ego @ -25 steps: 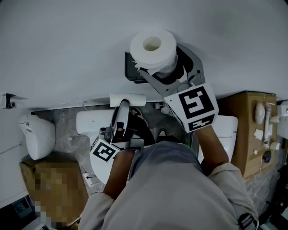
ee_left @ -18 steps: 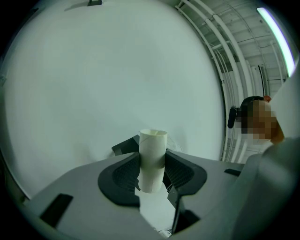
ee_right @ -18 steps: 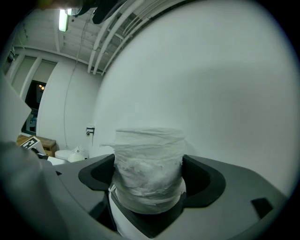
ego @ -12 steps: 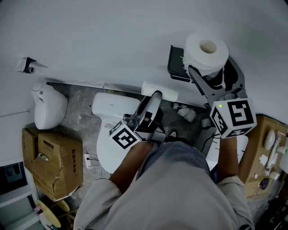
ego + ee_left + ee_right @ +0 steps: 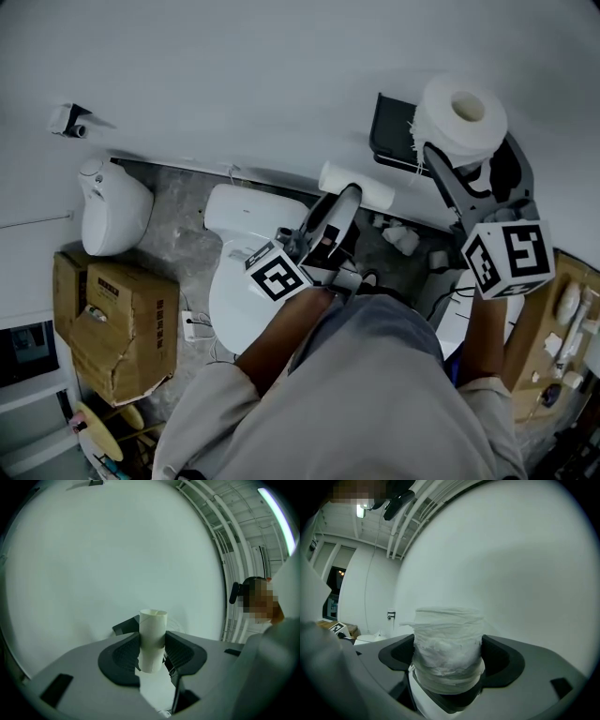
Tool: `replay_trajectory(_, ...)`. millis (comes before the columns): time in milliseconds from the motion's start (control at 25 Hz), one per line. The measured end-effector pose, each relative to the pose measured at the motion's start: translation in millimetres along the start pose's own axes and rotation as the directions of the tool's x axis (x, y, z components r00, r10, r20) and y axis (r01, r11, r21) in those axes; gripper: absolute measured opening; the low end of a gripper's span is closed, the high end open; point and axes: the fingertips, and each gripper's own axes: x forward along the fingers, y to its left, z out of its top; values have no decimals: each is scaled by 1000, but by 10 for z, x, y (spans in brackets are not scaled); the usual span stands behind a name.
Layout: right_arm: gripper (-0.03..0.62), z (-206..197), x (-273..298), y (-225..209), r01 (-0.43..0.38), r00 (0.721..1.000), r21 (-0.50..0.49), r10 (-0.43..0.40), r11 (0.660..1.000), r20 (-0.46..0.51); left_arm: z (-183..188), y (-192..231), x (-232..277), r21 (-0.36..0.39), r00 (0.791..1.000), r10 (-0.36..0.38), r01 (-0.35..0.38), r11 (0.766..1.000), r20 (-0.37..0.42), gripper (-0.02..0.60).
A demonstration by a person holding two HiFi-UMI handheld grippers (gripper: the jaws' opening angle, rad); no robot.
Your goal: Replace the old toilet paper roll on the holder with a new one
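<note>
Your left gripper (image 5: 152,643) clamps the empty tube (image 5: 153,627), your right gripper (image 5: 447,660) clamps the new roll (image 5: 447,634); fitting it on the holder (image 5: 392,141) looks left to do.

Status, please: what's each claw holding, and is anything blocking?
Left gripper shut on empty tube. Right gripper shut on new roll, up by the wall holder. Nothing seen in the way.

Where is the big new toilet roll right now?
Head view, upper right: the roll is clamped in the right gripper, just right of the dark holder on the wall.
</note>
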Motion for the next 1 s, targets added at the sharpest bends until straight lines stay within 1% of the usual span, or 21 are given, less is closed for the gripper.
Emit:
replay_trajectory(360,431,-34,-213,-165,25,1000,24,-25,999,18,-118,-68,69,4,1000,-13,13,1000,-14,164)
replay_trajectory(560,431,-51,-308,-248,51,998,62,-53,997,26,-174,-115,134,30,999,-27,28,999,-47,164)
replay_trajectory(840,431,-69,-403,-330,100,994,98,-103,990,31,-215,-133,178,19,995,-46,48,999,-90,164)
replay_trajectory(1000,431,-93,-452,-370,113,992,129,-118,985,33,-242,-163,213,21,992,-58,61,998,-110,164)
